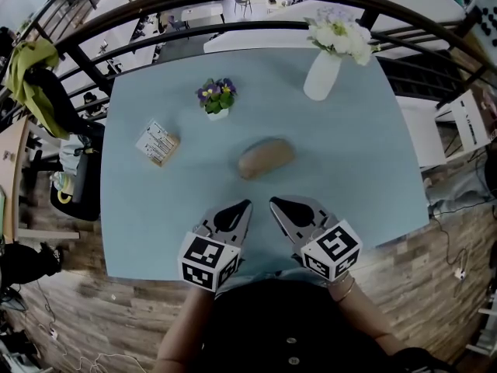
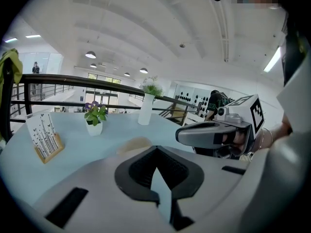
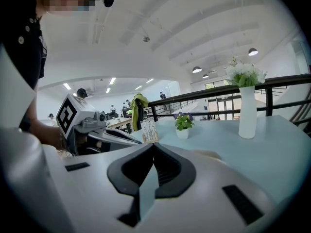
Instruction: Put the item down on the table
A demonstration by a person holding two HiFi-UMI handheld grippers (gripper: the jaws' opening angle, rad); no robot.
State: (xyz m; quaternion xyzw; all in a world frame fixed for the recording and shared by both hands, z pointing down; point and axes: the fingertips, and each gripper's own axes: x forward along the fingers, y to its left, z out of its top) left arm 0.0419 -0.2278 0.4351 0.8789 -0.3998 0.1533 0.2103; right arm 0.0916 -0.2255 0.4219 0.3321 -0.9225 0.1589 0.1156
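A: Where is the brown oval lump (image 1: 265, 158)?
B: In the middle of the pale blue table (image 1: 373, 177), nothing touches it.
A: The tongs?
B: Left gripper (image 1: 245, 206) and right gripper (image 1: 277, 203) are both pressed together, empty (above the table's near edge).

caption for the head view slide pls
Left gripper and right gripper shut, empty; brown oval item lies on the table

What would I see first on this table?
A brown oval lump lies in the middle of the light blue table. At the near edge, the left gripper and right gripper point at the lump, shut and empty. A tall white vase of flowers stands at the far right.
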